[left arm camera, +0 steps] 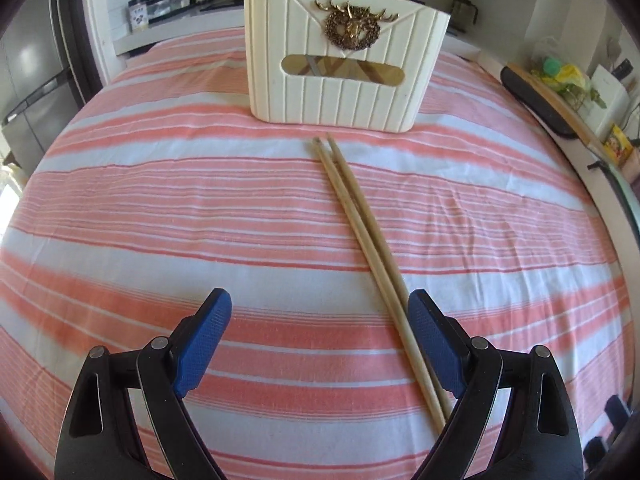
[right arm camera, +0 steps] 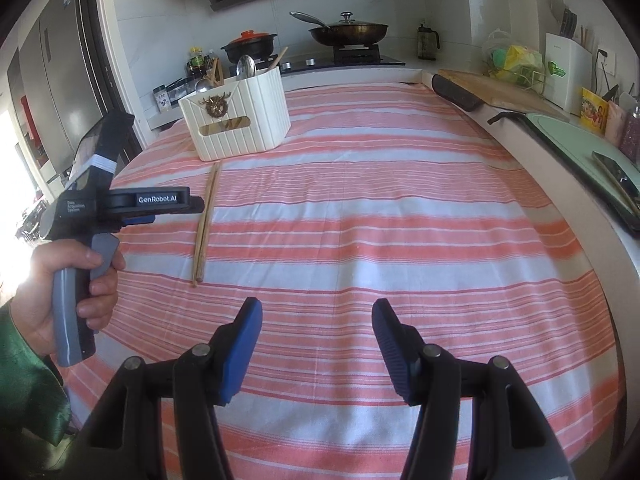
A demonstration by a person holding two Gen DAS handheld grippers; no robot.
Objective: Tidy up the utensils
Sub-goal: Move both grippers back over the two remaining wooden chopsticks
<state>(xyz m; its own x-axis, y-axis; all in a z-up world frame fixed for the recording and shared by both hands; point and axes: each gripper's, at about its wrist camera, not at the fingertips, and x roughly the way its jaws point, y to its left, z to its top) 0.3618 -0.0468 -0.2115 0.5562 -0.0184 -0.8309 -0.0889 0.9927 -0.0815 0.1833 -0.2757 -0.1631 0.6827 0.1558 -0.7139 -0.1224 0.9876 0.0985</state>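
A pair of wooden chopsticks (left arm camera: 362, 236) lies on the striped cloth, pointing toward a cream ribbed utensil holder (left arm camera: 344, 56) with a gold emblem. My left gripper (left arm camera: 320, 340) is open and empty; the chopsticks run just inside its right finger (left arm camera: 434, 344). In the right wrist view the chopsticks (right arm camera: 206, 220) lie left of centre, in front of the holder (right arm camera: 236, 120), which has spoons and sticks in it. The left gripper (right arm camera: 120, 204) hovers beside them, held by a hand. My right gripper (right arm camera: 316, 344) is open and empty above bare cloth.
The pink-and-white striped cloth (right arm camera: 380, 220) covers the table. A stove with a wok (right arm camera: 348, 32) and a pot stands behind. A cutting board (right arm camera: 492, 88) and a phone (right arm camera: 616, 184) lie on the right counter. A fridge (right arm camera: 52, 80) stands left.
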